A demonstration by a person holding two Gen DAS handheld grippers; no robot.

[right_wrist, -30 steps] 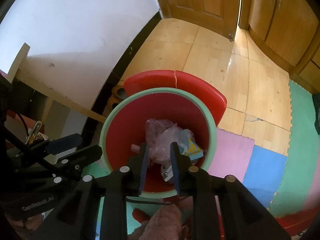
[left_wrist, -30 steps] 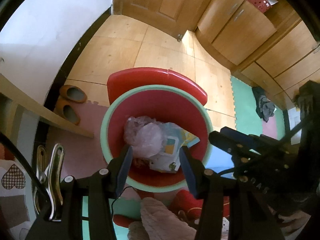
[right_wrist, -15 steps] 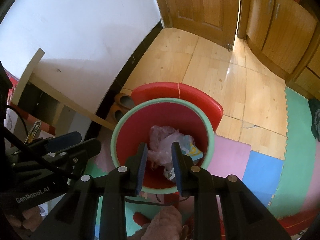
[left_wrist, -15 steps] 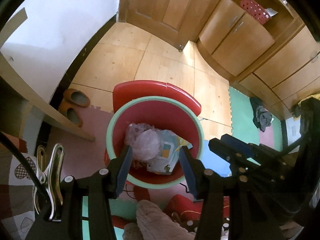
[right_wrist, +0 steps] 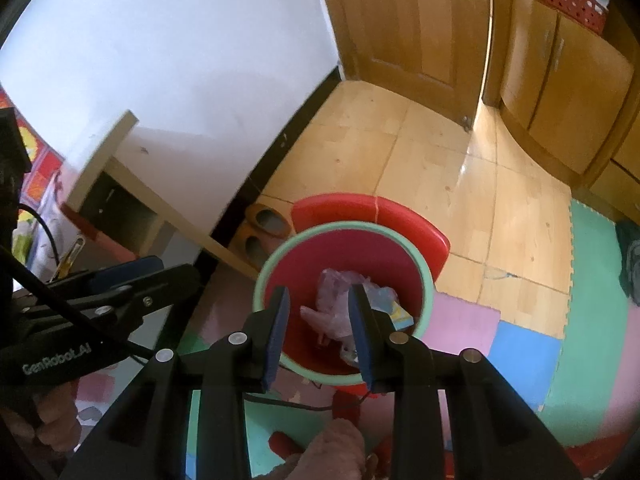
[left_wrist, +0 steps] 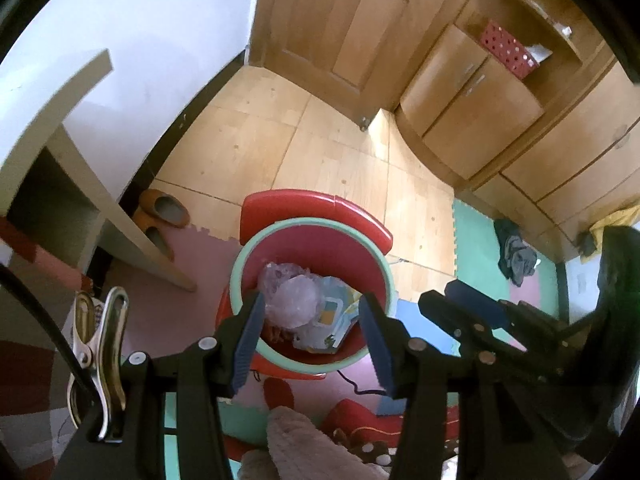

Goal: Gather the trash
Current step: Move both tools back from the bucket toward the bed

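Observation:
A red bin with a pale green rim (left_wrist: 280,228) (right_wrist: 340,229) stands on the floor mats, far below both grippers. Inside lie a crumpled clear plastic bag (left_wrist: 294,296) (right_wrist: 336,308) and a blue-and-yellow printed wrapper (left_wrist: 332,320) (right_wrist: 394,308). My left gripper (left_wrist: 310,340) hangs open high above the bin, nothing between its fingers. My right gripper (right_wrist: 320,332) also hangs above the bin, open with an empty gap. Each gripper shows in the other's view: the right one (left_wrist: 500,320), the left one (right_wrist: 120,292).
A red lid (left_wrist: 316,210) leans behind the bin. Brown slippers (left_wrist: 164,212) lie by a beige shelf unit (left_wrist: 80,184) on the left. A wooden door (left_wrist: 340,32) and cabinets (left_wrist: 480,92) stand behind. Dark clothing (left_wrist: 516,256) lies on coloured foam mats (right_wrist: 580,320).
Both grippers have risen away from the bin, which now looks smaller and lower in both views. The right gripper's fingers have spread wider apart. The trash stays in the bin.

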